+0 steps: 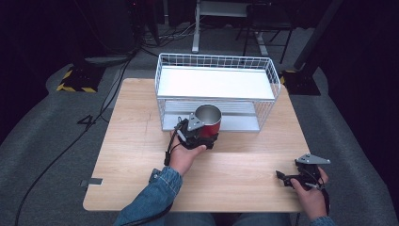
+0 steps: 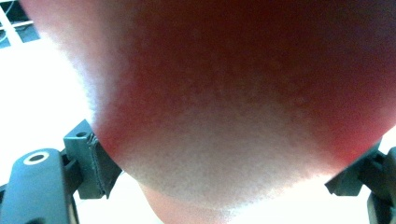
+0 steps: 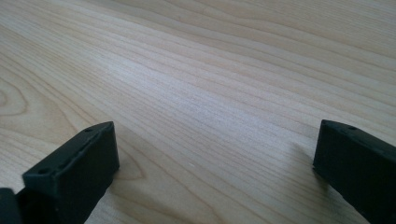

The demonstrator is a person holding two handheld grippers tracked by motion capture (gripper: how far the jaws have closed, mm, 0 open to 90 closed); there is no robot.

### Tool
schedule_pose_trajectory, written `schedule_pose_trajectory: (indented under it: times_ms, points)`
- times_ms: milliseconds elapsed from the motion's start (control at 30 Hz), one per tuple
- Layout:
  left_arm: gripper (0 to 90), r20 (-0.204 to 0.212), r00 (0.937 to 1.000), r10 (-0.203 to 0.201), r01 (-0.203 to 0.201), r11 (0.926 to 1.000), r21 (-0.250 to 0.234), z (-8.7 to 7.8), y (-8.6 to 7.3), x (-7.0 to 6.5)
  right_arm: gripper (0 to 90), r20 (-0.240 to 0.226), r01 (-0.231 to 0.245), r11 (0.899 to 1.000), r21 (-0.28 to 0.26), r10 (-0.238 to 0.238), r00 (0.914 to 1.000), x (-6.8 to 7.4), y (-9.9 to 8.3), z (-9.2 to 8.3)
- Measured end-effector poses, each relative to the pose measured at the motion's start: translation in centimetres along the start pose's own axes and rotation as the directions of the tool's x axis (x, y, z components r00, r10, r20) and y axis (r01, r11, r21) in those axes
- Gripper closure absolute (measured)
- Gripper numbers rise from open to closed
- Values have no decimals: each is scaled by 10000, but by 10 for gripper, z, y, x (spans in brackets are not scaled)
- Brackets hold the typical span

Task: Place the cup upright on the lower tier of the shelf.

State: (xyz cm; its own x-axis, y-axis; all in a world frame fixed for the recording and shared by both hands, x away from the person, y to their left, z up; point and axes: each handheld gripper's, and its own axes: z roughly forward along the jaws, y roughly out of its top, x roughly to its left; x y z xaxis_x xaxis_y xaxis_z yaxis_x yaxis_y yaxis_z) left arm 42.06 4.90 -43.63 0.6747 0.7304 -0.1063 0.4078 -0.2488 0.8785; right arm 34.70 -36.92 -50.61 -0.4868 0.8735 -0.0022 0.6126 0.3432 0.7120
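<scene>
1. Wire, white and gridded, forms the rack (image 1: pixel 216 89) at the table's (image 1: pixel 131 141) far side; it has a flat white upper shelf and a ribbed metal lower one; its front bars stand just behind the cup (image 1: pixel 209 121).
2. Red outside, bare metal inside, the cup is round and open-topped; it sits at the rack's front edge, at the lower shelf.
3. Left gripper (image 1: pixel 200 136) clasps the cup from the near side; in the left gripper view the red wall (image 2: pixel 243 93) spans the gap between both black jaws, blurred and grainy, touching each.
4. Right gripper (image 1: pixel 294 179) rests near the table's near right corner, well apart from cup and rack; its jaws stand wide, bare wood grain (image 3: pixel 210 93) between them.
5. Table is pale wood with rounded corners; grey carpet (image 1: pixel 47 122) and cables (image 1: pixel 89 122) lie around it.
</scene>
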Motion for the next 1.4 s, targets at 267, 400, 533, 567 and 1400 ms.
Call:
schedule_pose_trajectory:
  times_ms: [267,400,533,567,1400]
  points:
    - [163,18,10000,-90,89,9995,293,20,4,6,1,11,-5,10000,-15,5,10000,0,0,0]
    - [163,-68,9999,-159,161,9993,343,30,4,9,1,11,0,10000,-13,0,10000,0,0,0]
    - [162,-466,9987,-184,193,9996,199,44,8,14,1,11,-5,10000,-11,5,10000,0,0,0]
    - [163,-466,9987,-184,193,9996,199,44,8,14,1,11,-5,10000,-11,5,10000,0,0,0]
    - [160,-2101,9700,-1219,1137,9922,-507,92,10,47,1,10,0,10000,-12,0,10000,0,0,0]
